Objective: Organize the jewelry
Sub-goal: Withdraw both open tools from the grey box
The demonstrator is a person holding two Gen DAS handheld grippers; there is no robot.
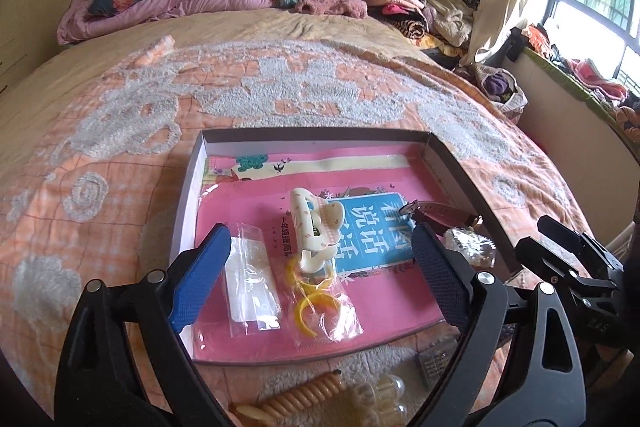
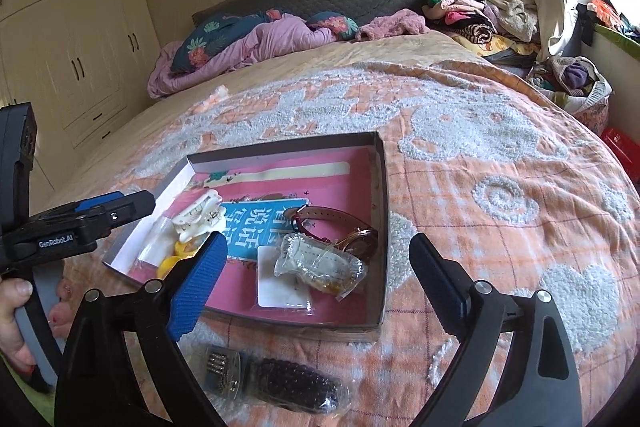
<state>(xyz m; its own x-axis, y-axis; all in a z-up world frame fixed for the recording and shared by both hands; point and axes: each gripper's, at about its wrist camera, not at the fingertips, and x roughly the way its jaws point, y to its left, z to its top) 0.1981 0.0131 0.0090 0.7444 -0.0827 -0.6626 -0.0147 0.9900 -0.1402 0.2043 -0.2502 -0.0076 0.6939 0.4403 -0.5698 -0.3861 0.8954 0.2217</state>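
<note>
1. Both the left gripper (image 1: pixel 320 267) and the right gripper (image 2: pixel 320 275) stand spread wide and empty above the shallow cardboard box (image 2: pixel 382 195) on the orange bedspread (image 2: pixel 500 163).
2. Still outside, just below the right gripper's fingers, lies a dark beaded piece in clear wrap (image 2: pixel 296 383), its long axis crosswise; I judge that hand nearer.
3. A beige coiled hair tie (image 1: pixel 304 393) lies under the left gripper.
4. Inside the box: a cream claw clip (image 1: pixel 316 231), yellow rings in a clear bag (image 1: pixel 316 299), a brown-strapped watch (image 2: pixel 340 223).
</note>
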